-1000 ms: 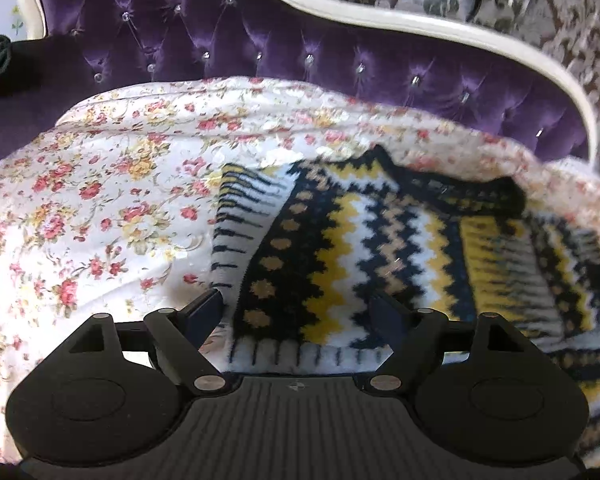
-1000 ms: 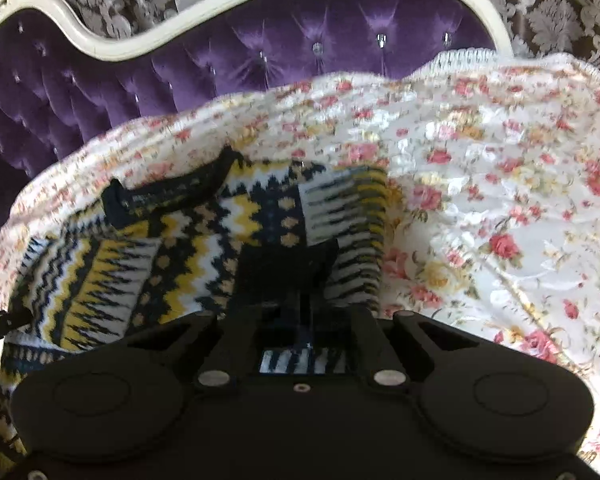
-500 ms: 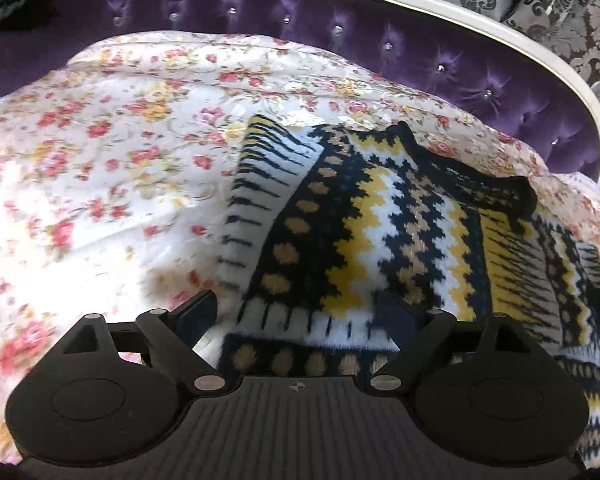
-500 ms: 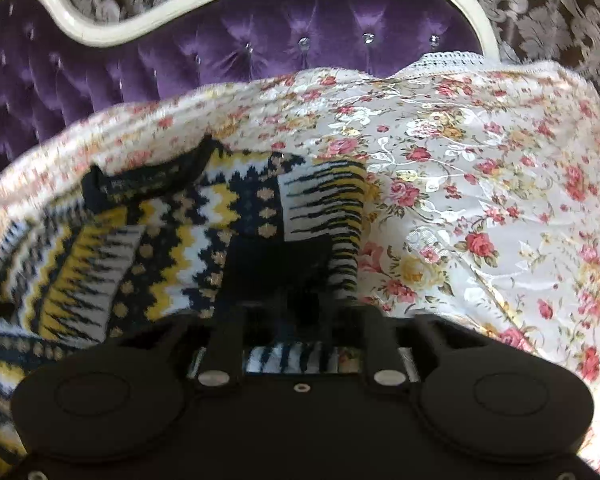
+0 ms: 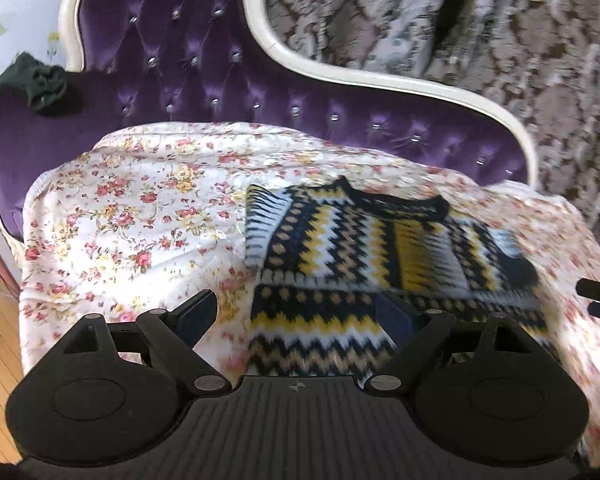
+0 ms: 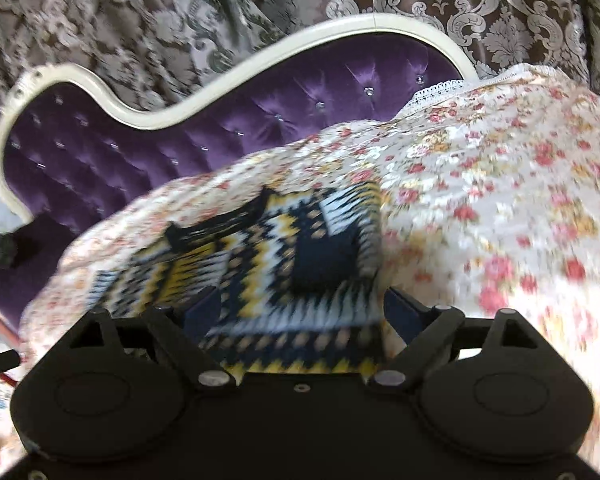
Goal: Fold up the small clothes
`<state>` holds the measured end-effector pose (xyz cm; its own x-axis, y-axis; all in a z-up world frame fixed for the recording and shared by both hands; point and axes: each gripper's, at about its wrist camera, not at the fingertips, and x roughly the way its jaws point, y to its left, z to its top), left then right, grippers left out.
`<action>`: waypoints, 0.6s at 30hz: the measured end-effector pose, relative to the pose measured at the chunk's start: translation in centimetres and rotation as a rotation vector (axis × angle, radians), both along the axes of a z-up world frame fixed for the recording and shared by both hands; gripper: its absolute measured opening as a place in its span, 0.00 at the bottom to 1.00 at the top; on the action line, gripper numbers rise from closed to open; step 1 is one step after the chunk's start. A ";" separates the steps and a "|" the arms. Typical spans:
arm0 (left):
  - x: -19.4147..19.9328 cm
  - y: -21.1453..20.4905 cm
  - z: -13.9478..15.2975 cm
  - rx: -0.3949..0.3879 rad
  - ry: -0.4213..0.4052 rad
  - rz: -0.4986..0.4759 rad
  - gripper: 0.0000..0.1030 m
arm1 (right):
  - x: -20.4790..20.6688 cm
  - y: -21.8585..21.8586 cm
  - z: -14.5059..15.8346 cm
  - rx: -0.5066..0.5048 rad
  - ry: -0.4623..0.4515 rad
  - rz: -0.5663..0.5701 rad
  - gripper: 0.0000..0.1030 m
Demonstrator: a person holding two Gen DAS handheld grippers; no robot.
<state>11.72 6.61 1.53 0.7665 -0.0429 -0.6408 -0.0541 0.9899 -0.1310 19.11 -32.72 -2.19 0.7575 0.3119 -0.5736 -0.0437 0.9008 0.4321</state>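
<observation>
- The knitted sweater with black, yellow, white and tan zigzag bands lies folded on the white cloth printed with red and yellow roses. It fills the centre and right of the left wrist view.
- Its black ribbed collar sits at the far edge, toward the sofa back. A lower layer of the knit shows beneath the folded panel, nearer the camera.
- In the right wrist view the same sweater occupies the lower centre, blurred. A dark square patch shows on it, and its right edge ends against bare floral cloth.
- The left gripper stands with its fingers spread wide and released. Its left finger is over the floral cloth and its right finger over the lower knit layer; nothing is pinched.
- The right gripper has just been opening its jaws. They now stand wide apart above the near hem of the sweater, with knit showing between them but no pad pressing on it.
- The floral cloth covers the seat of a purple button-tufted velvet sofa with a cream curved frame.
- A dark green crumpled fabric piece rests on the sofa's arm at the upper left.
- A brown and silver damask curtain hangs behind the sofa.
- No box, basket or other container appears in either view.
</observation>
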 end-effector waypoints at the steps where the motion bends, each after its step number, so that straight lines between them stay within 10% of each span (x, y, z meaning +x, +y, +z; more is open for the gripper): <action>1: -0.8 -0.2 0.0 0.007 -0.001 -0.014 0.84 | -1.5 -0.1 0.3 0.016 -0.005 0.005 0.87; 18: -12.5 -3.7 -5.2 0.121 0.133 -0.157 0.84 | -16.5 2.0 0.0 -0.126 0.088 0.032 0.89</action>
<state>-0.77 2.90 -3.63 0.6650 -0.0712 -0.7435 0.0926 0.9956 -0.0125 2.63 -30.72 -2.24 0.6935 0.2563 -0.6733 -0.0401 0.9468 0.3192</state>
